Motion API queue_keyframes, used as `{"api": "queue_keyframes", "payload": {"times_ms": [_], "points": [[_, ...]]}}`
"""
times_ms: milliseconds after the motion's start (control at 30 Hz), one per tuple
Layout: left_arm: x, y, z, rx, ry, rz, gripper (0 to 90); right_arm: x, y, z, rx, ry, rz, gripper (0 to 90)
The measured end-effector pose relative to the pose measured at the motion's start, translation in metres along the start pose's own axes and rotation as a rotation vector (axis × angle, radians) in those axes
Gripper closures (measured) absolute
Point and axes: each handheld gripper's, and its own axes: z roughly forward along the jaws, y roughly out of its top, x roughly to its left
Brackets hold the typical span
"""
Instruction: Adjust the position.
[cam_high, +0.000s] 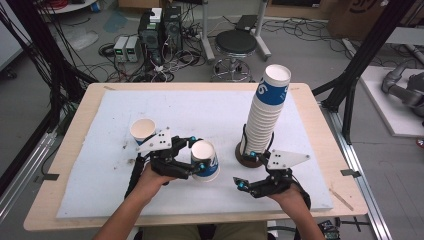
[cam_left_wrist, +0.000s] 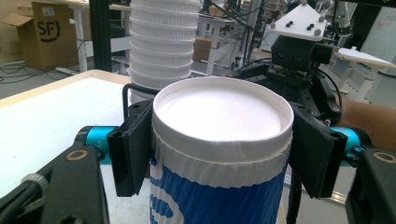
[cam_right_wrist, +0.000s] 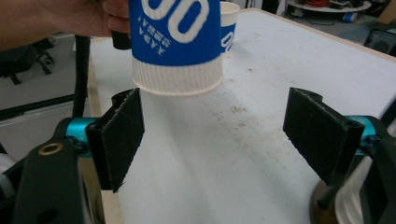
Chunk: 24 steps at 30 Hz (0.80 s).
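My left gripper (cam_high: 196, 154) (cam_left_wrist: 219, 149) is shut on a blue-and-white paper cup (cam_high: 207, 161) (cam_left_wrist: 219, 140) held upside down, pads pressed on both sides just under its upturned base. The cup (cam_right_wrist: 175, 42) hangs rim down a little above the white mat. My right gripper (cam_high: 246, 169) (cam_right_wrist: 224, 135) stands open to its right, nothing between the jaws, its far jaw beside the foot of a tall stack of paper cups (cam_high: 266, 112) (cam_left_wrist: 163, 42). A single cup (cam_high: 142, 130) (cam_right_wrist: 229, 23) stands upright, mouth up, left of the left gripper.
The white mat (cam_high: 100, 165) covers a wooden table (cam_high: 70, 145). The stack stands on a dark round base (cam_high: 246, 159) (cam_right_wrist: 322, 200) in a black wire holder. Beyond the table lie a stool (cam_high: 235, 45), cables and boxes on the floor.
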Motion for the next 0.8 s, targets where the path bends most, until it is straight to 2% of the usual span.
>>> {"api": "queue_keyframes", "payload": {"times_ms": [500,667,800], "points": [[-0.004,-0.003,0.002,-0.006,-0.044,0.009,29.9,0.008,0.01,0.025,-0.011,0.08,-0.012,20.9],[-0.009,-0.001,0.005,0.013,-0.051,0.04,29.9,0.008,0.011,0.034,-0.028,0.135,0.006,20.5],[-0.013,0.002,0.008,0.02,-0.062,0.059,30.0,0.008,0.012,0.04,-0.042,0.148,-0.003,19.6]]}}
